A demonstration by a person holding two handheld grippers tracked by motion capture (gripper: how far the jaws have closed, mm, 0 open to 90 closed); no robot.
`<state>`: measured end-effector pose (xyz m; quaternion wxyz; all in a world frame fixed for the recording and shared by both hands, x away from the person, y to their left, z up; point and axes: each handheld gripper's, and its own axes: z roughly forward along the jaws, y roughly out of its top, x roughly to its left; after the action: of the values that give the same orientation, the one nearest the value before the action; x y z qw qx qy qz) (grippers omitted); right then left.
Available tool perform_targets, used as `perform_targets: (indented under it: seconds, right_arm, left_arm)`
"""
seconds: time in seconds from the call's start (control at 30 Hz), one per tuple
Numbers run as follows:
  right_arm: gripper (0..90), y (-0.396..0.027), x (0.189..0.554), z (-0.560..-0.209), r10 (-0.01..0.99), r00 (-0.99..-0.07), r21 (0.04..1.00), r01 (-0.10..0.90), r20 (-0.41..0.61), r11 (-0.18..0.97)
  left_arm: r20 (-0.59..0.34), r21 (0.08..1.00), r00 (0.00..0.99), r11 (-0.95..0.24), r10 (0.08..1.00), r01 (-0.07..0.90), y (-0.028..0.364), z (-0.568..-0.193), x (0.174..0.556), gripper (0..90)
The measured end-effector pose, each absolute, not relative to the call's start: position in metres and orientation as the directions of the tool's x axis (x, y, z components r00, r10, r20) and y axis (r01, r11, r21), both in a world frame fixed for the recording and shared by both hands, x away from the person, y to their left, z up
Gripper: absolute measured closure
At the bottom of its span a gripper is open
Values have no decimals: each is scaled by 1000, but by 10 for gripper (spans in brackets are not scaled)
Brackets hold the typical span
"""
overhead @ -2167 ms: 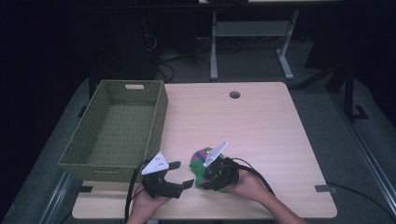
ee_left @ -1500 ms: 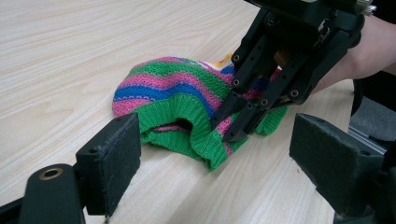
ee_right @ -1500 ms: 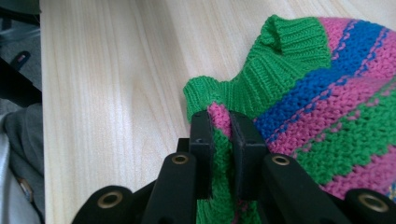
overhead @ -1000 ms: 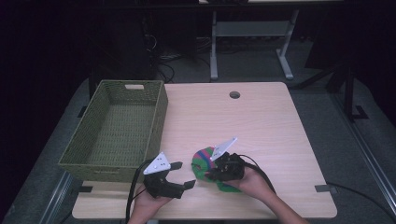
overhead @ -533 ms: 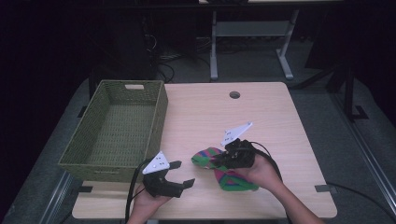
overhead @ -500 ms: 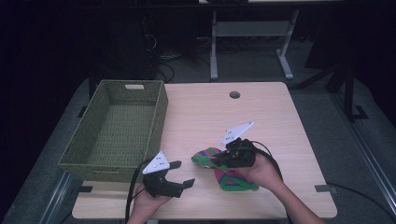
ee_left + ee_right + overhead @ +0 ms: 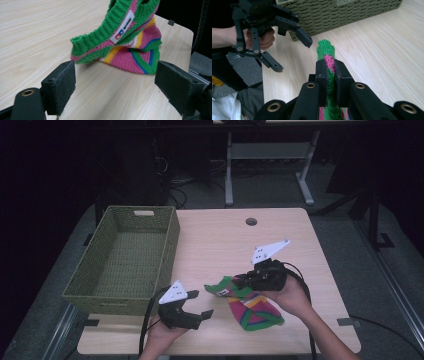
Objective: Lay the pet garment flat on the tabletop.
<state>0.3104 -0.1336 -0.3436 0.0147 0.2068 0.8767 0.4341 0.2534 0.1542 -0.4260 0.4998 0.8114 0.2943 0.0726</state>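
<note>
**Knit sweater coming up off the desk, basket waiting**

Starting with the big stuff: we're working on a light wood desk (image 7: pixel 300 235), and it's mostly bare apart from the green woven basket (image 7: pixel 125 255) sitting along its left side. The basket is empty, and our guess is that's where the garment is headed, since it's the only container around.

Next, the colourful knit sweater (image 7: pixel 250 307), green ribbing with pink, yellow and blue stripes. It's near the front edge of the desk, right of the basket and well apart from it. One end is lifted while the rest is dragging on the wood, so it's hanging in a slope rather than lying flat.

That's because our right gripper (image 7: pixel 331 75) is holding it: the fingers are pressed together on a fold of the green and pink ribbing, pinching it tight. Grabbing an edge like that lets the fabric hang free.

Our left gripper (image 7: pixel 115 80) is hovering low, just beside the sweater's loose end, fingers spread wide with nothing between them. We reckon it's lined up to catch that dangling edge.
</note>
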Motion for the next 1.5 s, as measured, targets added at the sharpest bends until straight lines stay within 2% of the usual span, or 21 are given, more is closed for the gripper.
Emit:
perform_targets:
  seconds: [0.17,0.47,0.8,1.03,1.07,1.1,1.2,1.5]
  right_arm:
    - [827,-138,308,-339,370,-917,776,341,150,531]
    - [827,-148,307,-334,370,-916,795,337,153,504]
    - [826,-156,310,-333,370,-914,804,343,167,485]
    - [826,-162,312,-336,381,-909,803,352,171,481]
    - [826,-164,313,-336,383,-907,803,357,175,478]
    - [825,-167,314,-336,390,-903,804,363,179,471]
    - [825,-172,315,-336,394,-901,806,367,183,464]
    - [823,-192,316,-346,447,-875,801,398,186,447]
  left_arm:
    - [-180,845,803,-329,569,422,148,-429,264,167]
    - [-177,835,807,-348,564,426,143,-435,274,231]
    - [-151,828,829,-389,539,404,127,-446,295,412]
    - [-138,838,851,-398,507,373,120,-444,296,635]
    - [-145,839,852,-393,503,375,120,-442,297,635]
    - [-166,839,850,-382,501,389,120,-438,298,698]
    - [-161,846,850,-373,502,381,119,-433,299,771]
    - [-103,840,864,-423,493,341,114,-407,308,804]
